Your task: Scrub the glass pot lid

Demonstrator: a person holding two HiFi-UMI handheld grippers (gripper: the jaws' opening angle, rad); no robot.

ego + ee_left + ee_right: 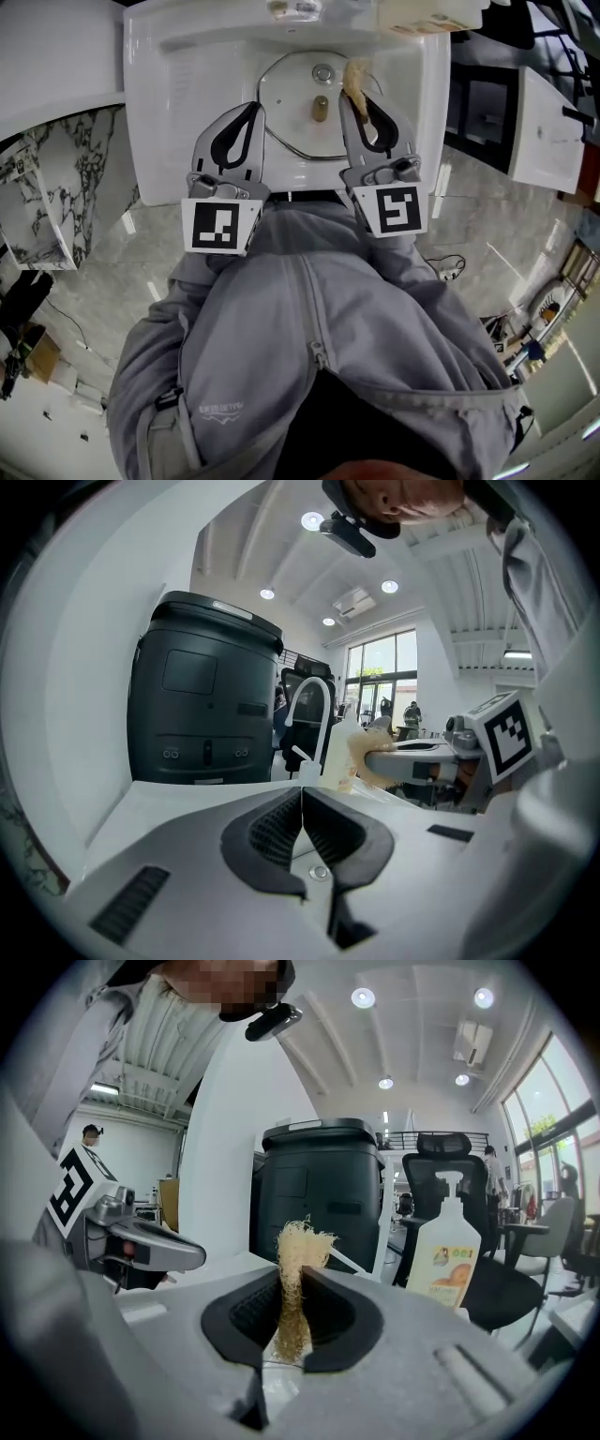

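Note:
The glass pot lid (292, 112) lies in the white sink (169, 103), its brass knob (320, 107) pointing up. My left gripper (254, 111) (302, 797) is shut with nothing between its jaws; it hovers over the lid's left edge. On the lid's right side, my right gripper (351, 101) (292, 1283) is shut on a tan loofah scrubber (356, 79) (298, 1260), whose frayed end sticks out past the fingertips. In the left gripper view the right gripper (412, 757) with the scrubber (367, 754) shows to the right. No frame shows whether either gripper touches the lid.
The sink drain (322, 72) lies beyond the knob. A faucet (312, 714) stands at the sink's back. A soap pump bottle (448, 1255) stands to the right. A black bin (202, 705) (323, 1194) and an office chair (450, 1171) stand behind the sink.

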